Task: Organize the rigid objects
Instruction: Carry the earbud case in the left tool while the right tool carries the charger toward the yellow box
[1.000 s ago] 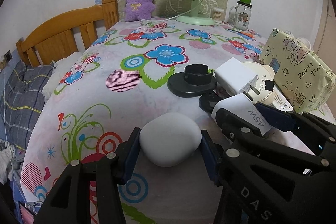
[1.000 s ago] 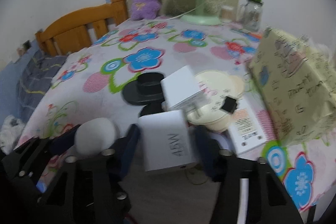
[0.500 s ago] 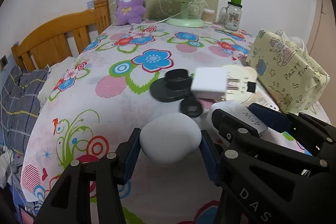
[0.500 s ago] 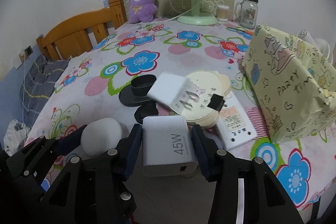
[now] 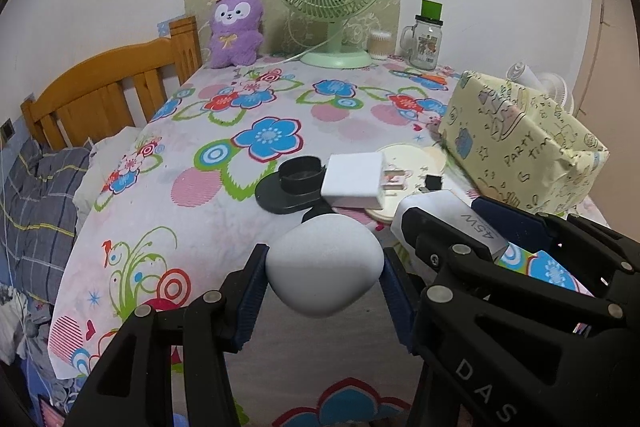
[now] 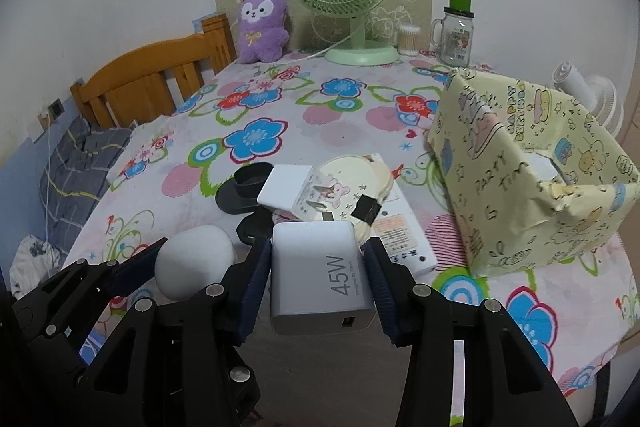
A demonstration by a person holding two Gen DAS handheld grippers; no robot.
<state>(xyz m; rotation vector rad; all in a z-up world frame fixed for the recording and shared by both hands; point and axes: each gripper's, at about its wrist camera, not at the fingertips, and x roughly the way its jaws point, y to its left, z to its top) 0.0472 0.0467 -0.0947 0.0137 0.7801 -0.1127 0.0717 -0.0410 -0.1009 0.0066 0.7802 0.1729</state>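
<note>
Both grippers loaded — held above the table.
Left gripper (image 5: 324, 281) clamps the white rounded case (image 5: 323, 263); right gripper (image 6: 318, 281) clamps the 45W charger (image 6: 320, 275); wrapped box (image 6: 532, 163) interior not visible.

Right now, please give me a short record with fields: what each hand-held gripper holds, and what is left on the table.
left hand-held gripper: shut on rounded white case
right hand-held gripper: shut on white 45W charger
left on table: second white charger, black stand, round cream disc, white power strip
container: paper-wrapped box, right side
table cover: flowered cloth
</note>
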